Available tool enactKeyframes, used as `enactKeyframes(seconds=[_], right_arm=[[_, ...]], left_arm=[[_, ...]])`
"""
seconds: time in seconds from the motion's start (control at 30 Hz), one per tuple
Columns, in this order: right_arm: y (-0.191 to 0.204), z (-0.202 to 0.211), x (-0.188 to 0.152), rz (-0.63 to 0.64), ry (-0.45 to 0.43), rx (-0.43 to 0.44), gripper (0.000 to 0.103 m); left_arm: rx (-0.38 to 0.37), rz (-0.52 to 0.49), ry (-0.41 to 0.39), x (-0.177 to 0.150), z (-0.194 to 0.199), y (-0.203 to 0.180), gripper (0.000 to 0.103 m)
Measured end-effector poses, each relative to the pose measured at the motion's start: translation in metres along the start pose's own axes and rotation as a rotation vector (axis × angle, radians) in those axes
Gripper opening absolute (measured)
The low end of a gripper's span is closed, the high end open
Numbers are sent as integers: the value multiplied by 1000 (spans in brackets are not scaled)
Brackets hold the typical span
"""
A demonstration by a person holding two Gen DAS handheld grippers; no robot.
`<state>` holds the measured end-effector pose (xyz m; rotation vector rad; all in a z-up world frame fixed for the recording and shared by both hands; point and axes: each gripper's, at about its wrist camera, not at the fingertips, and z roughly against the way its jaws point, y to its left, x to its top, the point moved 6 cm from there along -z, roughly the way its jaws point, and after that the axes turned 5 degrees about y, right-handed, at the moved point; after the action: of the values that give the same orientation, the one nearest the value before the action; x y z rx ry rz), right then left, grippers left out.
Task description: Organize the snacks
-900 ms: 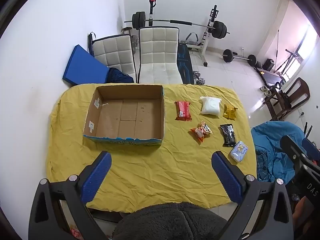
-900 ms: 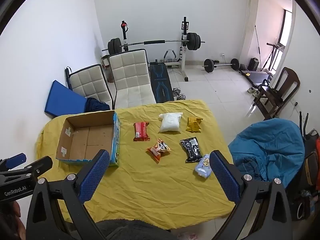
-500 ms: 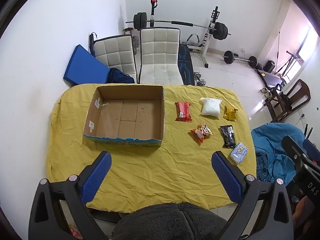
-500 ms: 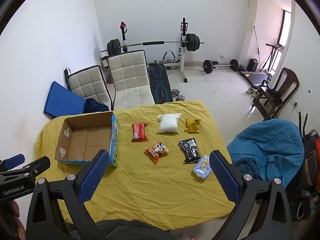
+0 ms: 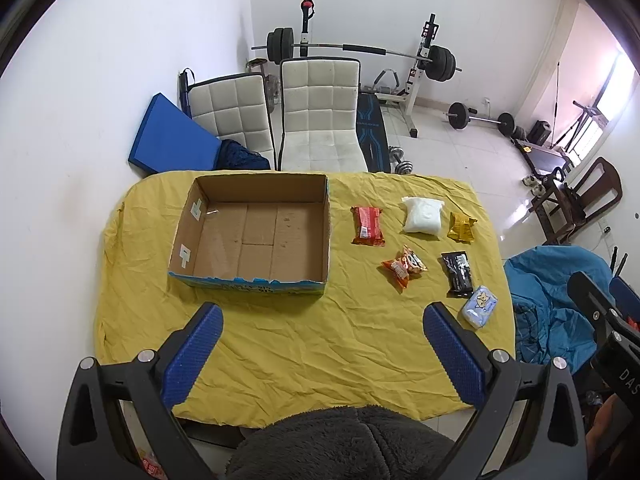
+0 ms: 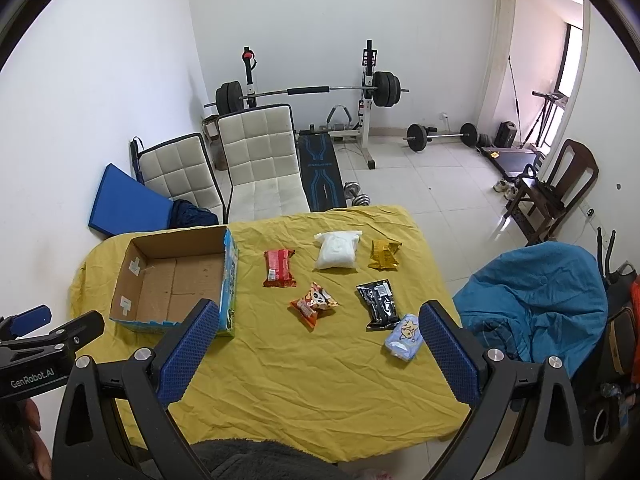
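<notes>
An empty cardboard box (image 5: 256, 236) (image 6: 172, 280) sits on the left of the yellow-clothed table (image 5: 304, 344). To its right lie several snacks: a red packet (image 5: 367, 225) (image 6: 279, 268), a white bag (image 5: 423, 214) (image 6: 336, 251), a gold packet (image 5: 461, 227) (image 6: 383, 255), an orange packet (image 5: 403, 266) (image 6: 314, 305), a black packet (image 5: 459, 273) (image 6: 379, 304) and a pale blue packet (image 5: 480, 305) (image 6: 405, 336). My left gripper (image 5: 322, 354) and right gripper (image 6: 316, 350) both hang open high above the near table edge, holding nothing.
Two white padded chairs (image 5: 316, 120) and a blue mat (image 5: 170, 140) stand behind the table, with a weight bench and barbell (image 5: 360, 48) beyond. A blue beanbag (image 6: 536, 300) sits right of the table, a wooden chair (image 6: 552, 188) farther back.
Both views have shifted only slightly; the grippers stay open and no snack has moved.
</notes>
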<state>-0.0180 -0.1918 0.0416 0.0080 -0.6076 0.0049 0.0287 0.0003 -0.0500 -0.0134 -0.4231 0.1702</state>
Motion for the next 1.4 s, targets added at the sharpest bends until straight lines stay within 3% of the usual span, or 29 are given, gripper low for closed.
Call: enactKeyframes(seconds=[1.4], right_arm=[[25,15,-1,64,-82,2,102]], left_arm=[[-8,15,-78,1,16,5,103]])
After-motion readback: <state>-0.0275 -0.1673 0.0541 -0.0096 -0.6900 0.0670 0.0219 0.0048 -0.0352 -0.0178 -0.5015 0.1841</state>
